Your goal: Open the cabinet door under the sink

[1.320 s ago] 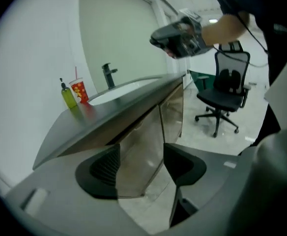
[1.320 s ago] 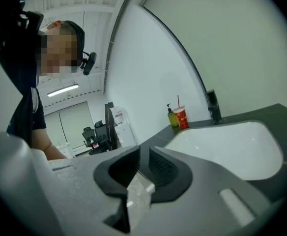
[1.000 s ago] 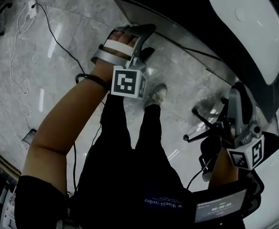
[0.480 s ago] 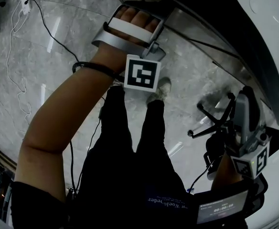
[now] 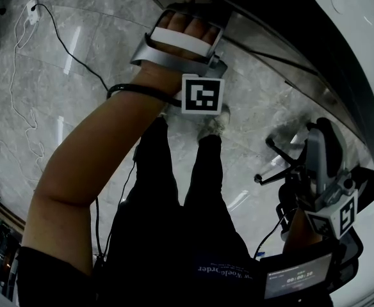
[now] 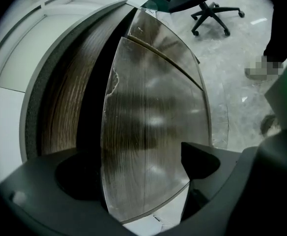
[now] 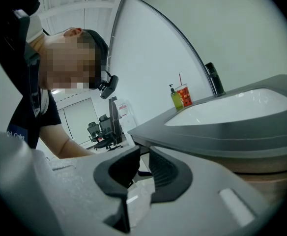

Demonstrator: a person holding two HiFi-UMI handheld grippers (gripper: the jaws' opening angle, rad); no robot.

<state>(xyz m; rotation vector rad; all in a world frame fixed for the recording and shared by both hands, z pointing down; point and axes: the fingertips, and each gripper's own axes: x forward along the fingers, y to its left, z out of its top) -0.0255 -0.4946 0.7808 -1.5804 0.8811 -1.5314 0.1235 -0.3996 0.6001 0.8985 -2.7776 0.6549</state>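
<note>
The left gripper reaches to the far side of the scene, under the counter, and its 2 jaws stand wide, having just been opening. The free edge of the cabinet door runs between them, and neither pad presses on it. The door is a glossy wood-grain panel, swung out from the dark cabinet opening on its left. Beyond it is grey marble floor, where an office chair stands far off. The right gripper hangs low at the right, apart from the door. Its jaws are close together, with only a slit and nothing in it. Its view shows the white sink, a black faucet, a green bottle and a red cup.
</note>
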